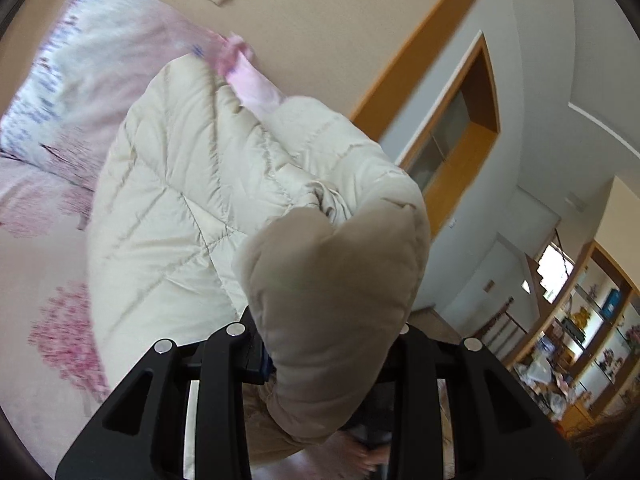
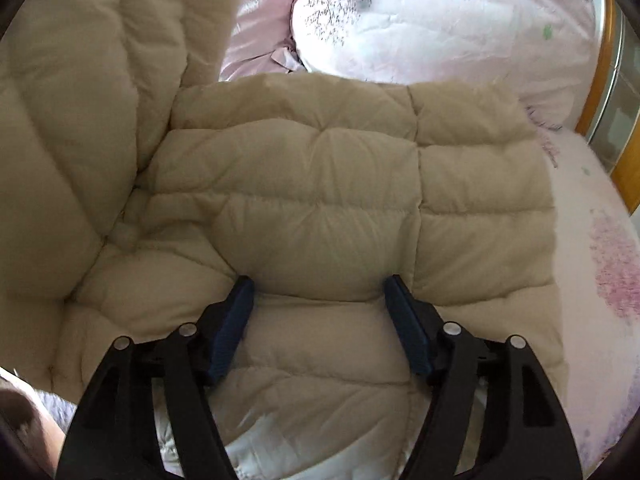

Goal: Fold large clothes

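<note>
Halfway through a fold, by the look of it. Pinched a fat part of the puffy tan coat (image 1: 180,184) in the left tongs (image 1: 320,360) and held it up off the bed (image 1: 40,280). Could not see the tips of those tongs under the cloth, but looked pressed in on the thick fold. Could not tell if that part was a sleeve or a side of the coat.

Held the right tongs (image 2: 318,292) spread wide, with nothing between them. Hung just over the flat part of the coat (image 2: 320,200), blue pads (image 2: 236,320) close to the cloth, maybe touching it.

Lay with its flat part near the head end of the bed, top edge right up against the pillow (image 2: 440,20). Stood up on the left like a soft wall. Showed a strip of flowery sheet along the right edge of the bed.

For the next move, probably needed to bring the raised part over and lay it down on the flat part. Needed the right tongs to press or hold the flat part so it did not slide. Puffy stuff, so likely to spring back up; best done slow and pressed flat after.

Counted:
- one coat
- two tongs
- two blue pads in view
- one bed
- one flowery pillow in each view, maybe the same one
</note>
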Demonstrator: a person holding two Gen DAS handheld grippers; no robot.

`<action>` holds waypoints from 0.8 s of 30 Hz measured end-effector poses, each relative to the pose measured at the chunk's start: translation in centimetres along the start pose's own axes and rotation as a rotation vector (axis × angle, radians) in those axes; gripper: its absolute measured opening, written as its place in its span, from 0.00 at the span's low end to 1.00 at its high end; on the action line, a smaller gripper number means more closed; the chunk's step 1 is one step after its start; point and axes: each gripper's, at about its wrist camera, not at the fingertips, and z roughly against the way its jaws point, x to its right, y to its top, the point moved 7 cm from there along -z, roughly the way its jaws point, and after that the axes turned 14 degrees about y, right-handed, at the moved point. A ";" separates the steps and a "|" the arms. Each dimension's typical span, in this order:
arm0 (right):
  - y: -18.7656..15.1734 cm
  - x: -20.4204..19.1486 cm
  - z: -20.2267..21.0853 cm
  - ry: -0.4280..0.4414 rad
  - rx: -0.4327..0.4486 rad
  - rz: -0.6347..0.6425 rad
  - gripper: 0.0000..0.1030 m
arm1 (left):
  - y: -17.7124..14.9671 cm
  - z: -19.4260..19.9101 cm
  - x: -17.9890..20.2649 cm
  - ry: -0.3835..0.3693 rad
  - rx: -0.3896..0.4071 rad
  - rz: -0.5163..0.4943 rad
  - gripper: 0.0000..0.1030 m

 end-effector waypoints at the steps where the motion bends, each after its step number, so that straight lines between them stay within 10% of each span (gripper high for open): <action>1: 0.2 0.3 -0.3 0.025 -0.002 -0.016 0.69 | -0.3 -0.7 0.4 -0.013 -0.018 -0.003 0.31; 9: 0.4 3.0 2.3 0.192 0.071 -0.094 0.63 | -2.9 -5.1 1.4 -0.072 -0.152 0.048 0.31; 16: -2.4 7.9 7.1 0.093 0.110 -0.148 0.63 | -3.3 -6.9 2.0 -0.079 -0.186 -0.001 0.31; 24: -2.3 9.9 3.6 0.111 0.072 -0.177 0.64 | -7.3 -9.5 6.2 -0.120 -0.292 -0.155 0.31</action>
